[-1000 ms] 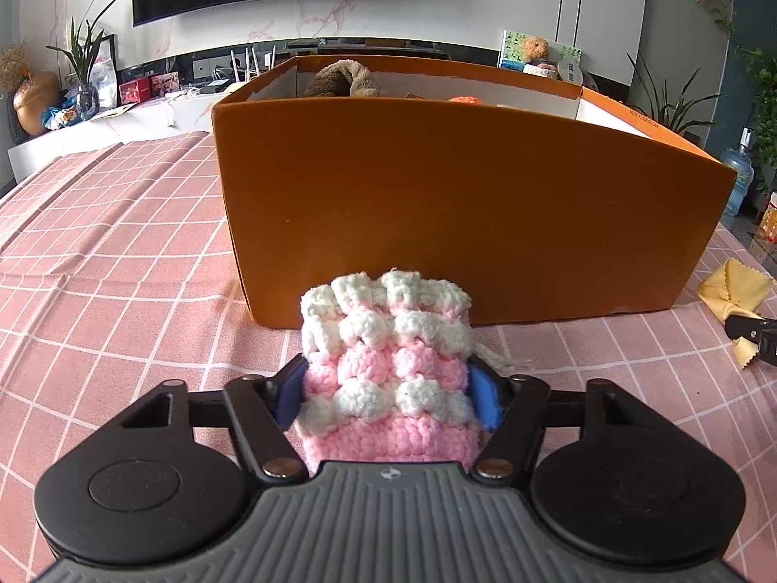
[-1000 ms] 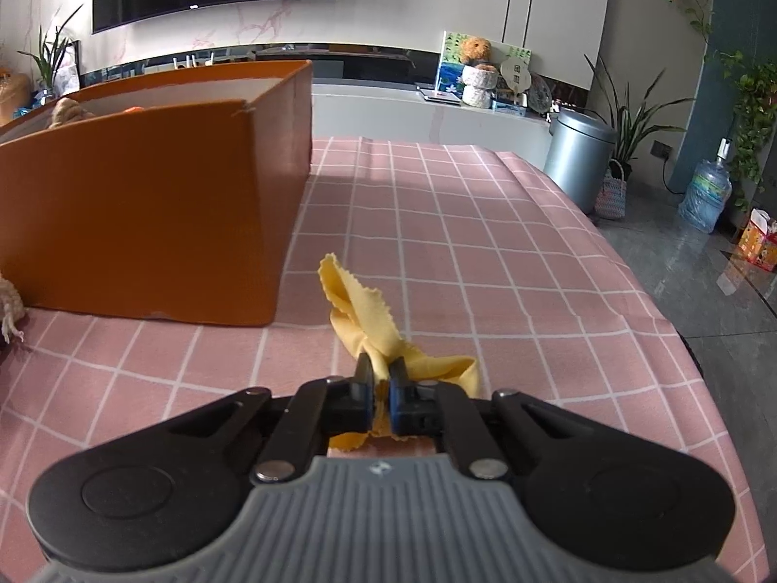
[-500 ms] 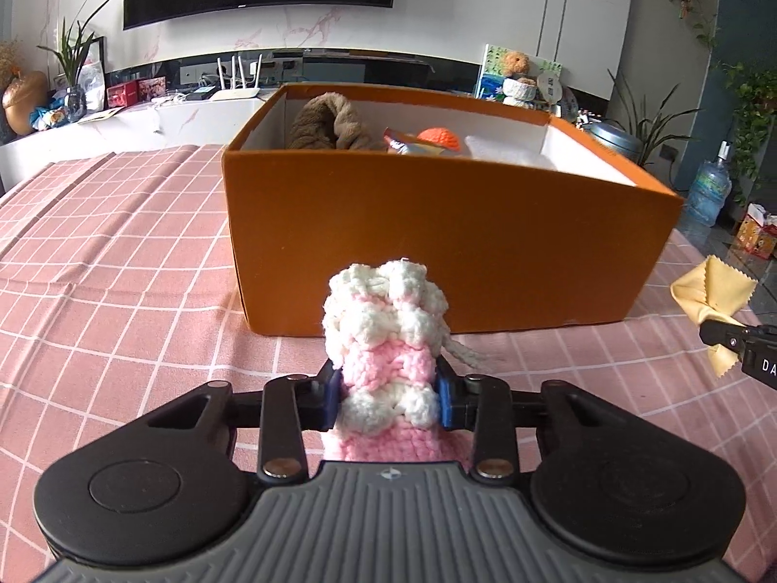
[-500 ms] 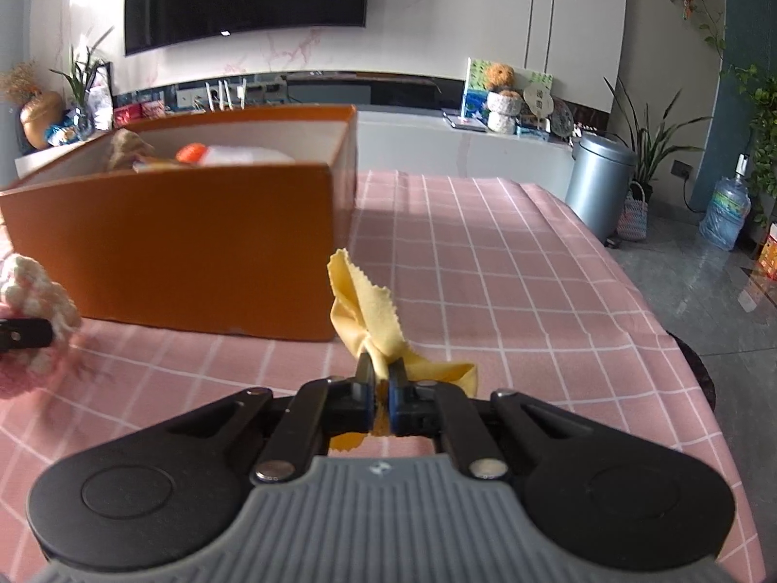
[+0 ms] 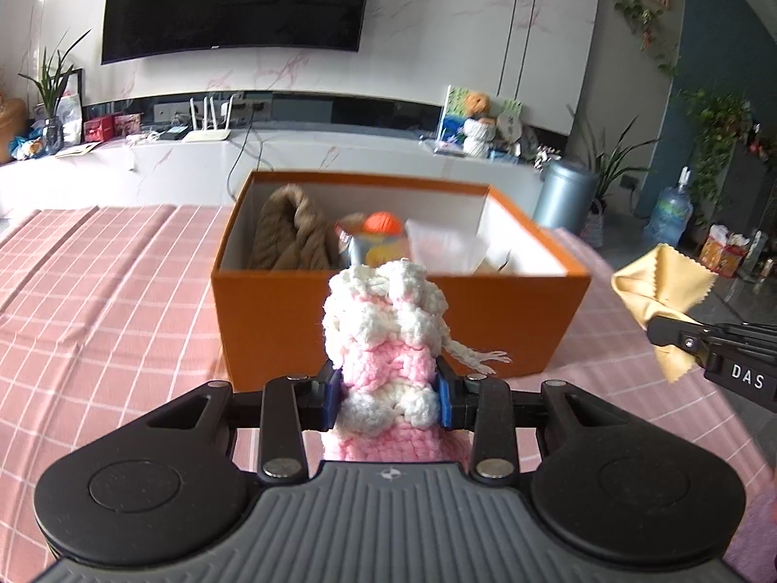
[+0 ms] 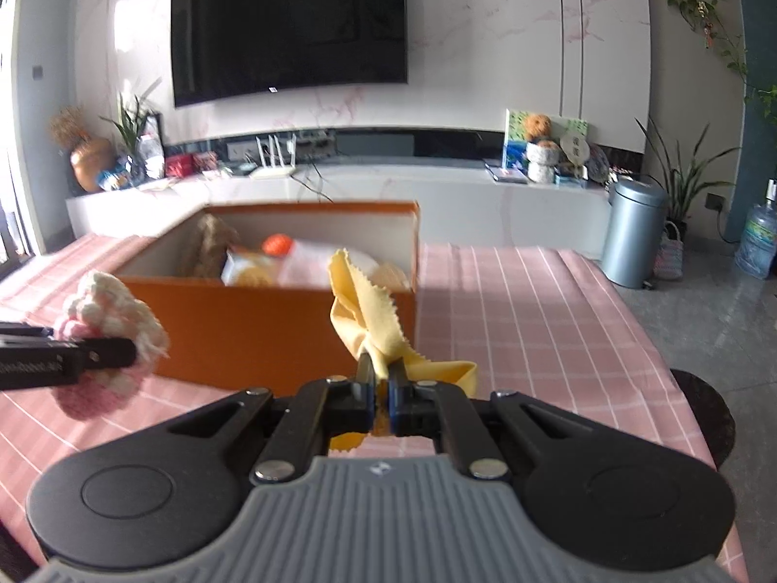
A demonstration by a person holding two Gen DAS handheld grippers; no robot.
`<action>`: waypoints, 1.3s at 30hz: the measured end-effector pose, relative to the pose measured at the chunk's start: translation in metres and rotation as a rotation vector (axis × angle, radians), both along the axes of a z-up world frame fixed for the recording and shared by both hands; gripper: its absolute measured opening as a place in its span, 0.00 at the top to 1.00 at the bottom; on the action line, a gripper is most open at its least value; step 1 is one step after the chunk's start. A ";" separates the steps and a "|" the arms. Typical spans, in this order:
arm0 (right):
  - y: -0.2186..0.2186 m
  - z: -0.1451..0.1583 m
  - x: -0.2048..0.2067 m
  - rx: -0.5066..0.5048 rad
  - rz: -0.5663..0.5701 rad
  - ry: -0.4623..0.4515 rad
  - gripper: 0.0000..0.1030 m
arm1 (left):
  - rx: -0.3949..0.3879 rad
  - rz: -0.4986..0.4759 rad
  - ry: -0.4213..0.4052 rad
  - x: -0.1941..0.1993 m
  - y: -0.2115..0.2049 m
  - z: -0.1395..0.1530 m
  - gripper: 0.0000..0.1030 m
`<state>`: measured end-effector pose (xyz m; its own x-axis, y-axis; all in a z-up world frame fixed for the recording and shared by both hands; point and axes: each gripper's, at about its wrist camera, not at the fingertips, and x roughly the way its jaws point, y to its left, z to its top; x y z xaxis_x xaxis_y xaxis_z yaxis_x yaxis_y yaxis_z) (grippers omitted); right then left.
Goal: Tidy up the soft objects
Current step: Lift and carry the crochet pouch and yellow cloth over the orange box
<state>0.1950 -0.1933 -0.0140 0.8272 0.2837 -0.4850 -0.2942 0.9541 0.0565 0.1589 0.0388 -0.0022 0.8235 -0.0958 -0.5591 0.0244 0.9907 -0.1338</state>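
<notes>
Both grippers have risen since a second ago; we now look down past the near wall into the orange rectangular cardboard box (image 5: 388, 325), whereas before only its outer face was visible from the left wrist. We note the left gripper (image 5: 388, 396) clenched on the pink-and-white crocheted yarn piece (image 5: 386, 340); the piece stands upright between the blue-padded jaws and rises ahead of them, a loose white strand trailing to the right of the jaws; it is held clear of the pink checked tablecloth (image 5: 107, 291). We note the right gripper (image 6: 382, 391) with its jaws nearly closed, grasping the thin yellow cloth with pinked edges (image 6: 362, 306); the cloth fans upward ahead of the jaws and one fold hangs to their right. The box lies directly ahead of both sets of jaws, on the tablecloth; inside it we see a coiled tan braided rope (image 5: 291, 235) at the left, an orange round object (image 5: 383, 222) beside it, and a pale translucent bag (image 5: 447, 248) further right; other contents are too blurred to identify. From the left wrist, the right gripper and its cloth appear to the right of the jaws; from the right wrist, the left gripper and its yarn piece appear to the left.
</notes>
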 end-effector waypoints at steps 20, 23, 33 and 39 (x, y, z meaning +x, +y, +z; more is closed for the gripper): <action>0.055 0.061 0.098 -0.019 0.184 0.011 0.98 | -0.014 -0.061 -0.102 0.096 -0.003 0.057 0.60; 0.063 0.054 0.125 -0.045 0.187 0.047 0.98 | -0.010 -0.058 -0.085 0.114 0.000 0.050 0.60; 0.087 0.018 0.212 -0.176 0.182 0.130 0.98 | 0.025 -0.015 -0.020 0.159 0.033 0.021 0.60; 0.095 0.005 0.234 -0.167 0.197 0.167 0.98 | 0.026 0.020 0.011 0.169 0.059 0.012 0.60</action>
<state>0.4290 -0.0984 -0.0089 0.6689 0.3355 -0.6633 -0.4739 0.8800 -0.0327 0.3276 0.0983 0.0098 0.8191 -0.0647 -0.5699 0.0034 0.9941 -0.1080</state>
